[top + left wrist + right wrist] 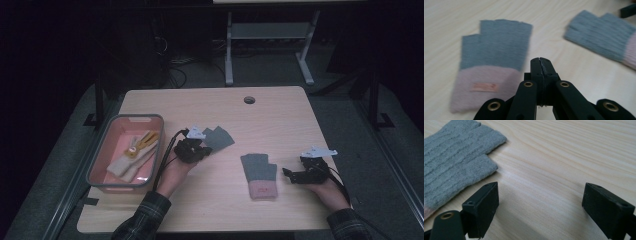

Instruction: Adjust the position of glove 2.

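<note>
Right now two grey fingerless gloves with pink cuffs are lying flat on the bench, well apart from each other. Over toward the left edge, the left tool (196, 150) is hovering just beside the far glove (492, 62), its jaws pressed together with nothing between them; the glove's cuff with a small pink label is sitting nearest that tool. Nearer the front edge, around the middle, the second glove (259, 175) is resting with its cuff pointing toward the person. The right tool (298, 174) is sitting just to that glove's right, toward the right edge, its jaws spread wide over bare wood and gripping nothing, with the glove's finger ends just beside its left jaw. Along the left edge a pink, grey-rimmed tray (102, 157) is holding another pair of pale gloves (132, 155).
</note>
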